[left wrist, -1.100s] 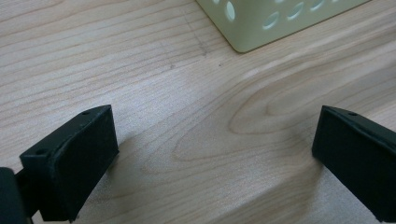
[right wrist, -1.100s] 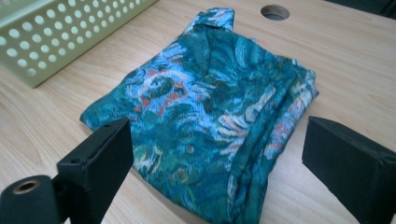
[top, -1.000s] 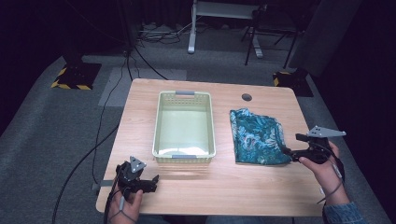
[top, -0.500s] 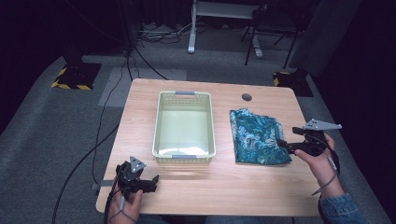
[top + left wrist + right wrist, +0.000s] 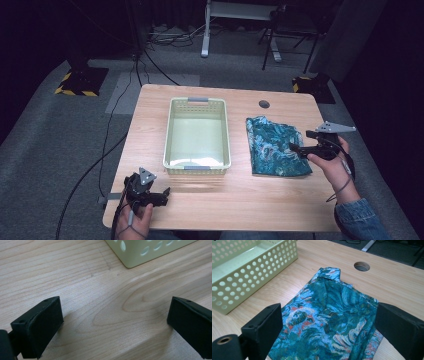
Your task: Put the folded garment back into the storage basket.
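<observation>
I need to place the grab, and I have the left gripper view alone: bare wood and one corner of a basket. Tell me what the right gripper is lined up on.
Observer: The right gripper has its jaws open on either side of a folded teal patterned cloth.
Operator: Say where that cloth lies next to the basket.
Observer: In the high view it lies flat on the table, apart from the pale green perforated basket, on the basket's right.
Operator: Report what the basket holds.
Observer: Nothing; its floor is bare in the high view.
Operator: Give me the left gripper's place.
Observer: The left gripper sits by the table's near left edge, jaws open.
</observation>
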Demonstrator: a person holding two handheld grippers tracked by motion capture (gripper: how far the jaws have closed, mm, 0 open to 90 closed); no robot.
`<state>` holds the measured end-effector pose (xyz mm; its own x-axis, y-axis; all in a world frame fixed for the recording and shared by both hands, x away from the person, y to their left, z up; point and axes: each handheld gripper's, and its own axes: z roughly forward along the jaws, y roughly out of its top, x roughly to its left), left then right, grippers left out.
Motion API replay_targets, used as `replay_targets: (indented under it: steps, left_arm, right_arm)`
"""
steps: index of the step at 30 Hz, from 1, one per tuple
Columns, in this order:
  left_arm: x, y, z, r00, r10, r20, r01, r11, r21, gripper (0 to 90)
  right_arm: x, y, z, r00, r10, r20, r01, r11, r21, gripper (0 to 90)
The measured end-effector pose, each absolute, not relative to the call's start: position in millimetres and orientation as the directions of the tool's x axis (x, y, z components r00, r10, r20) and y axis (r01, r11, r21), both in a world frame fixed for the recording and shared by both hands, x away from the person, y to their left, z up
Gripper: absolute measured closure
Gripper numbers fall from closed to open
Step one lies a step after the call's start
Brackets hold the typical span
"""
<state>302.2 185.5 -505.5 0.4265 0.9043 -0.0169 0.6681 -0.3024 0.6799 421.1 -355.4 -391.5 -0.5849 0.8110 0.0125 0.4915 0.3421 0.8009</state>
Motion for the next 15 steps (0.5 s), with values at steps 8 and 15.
replay_targets:
  steps: [8,15]
  left_arm:
    - [302,186,-505,0.427,0.904,-0.017,0.668,-0.302,0.68,0.3]
    - [302,186,-505,0.427,0.904,-0.017,0.668,-0.302,0.68,0.3]
  right_arm:
    - [428,-352,-395,-0.579,0.815,0.007,0.501,0.349,0.792,8.2]
    - [438,-346,-400,-0.572,0.82,0.014,0.512,0.343,0.788,8.2]
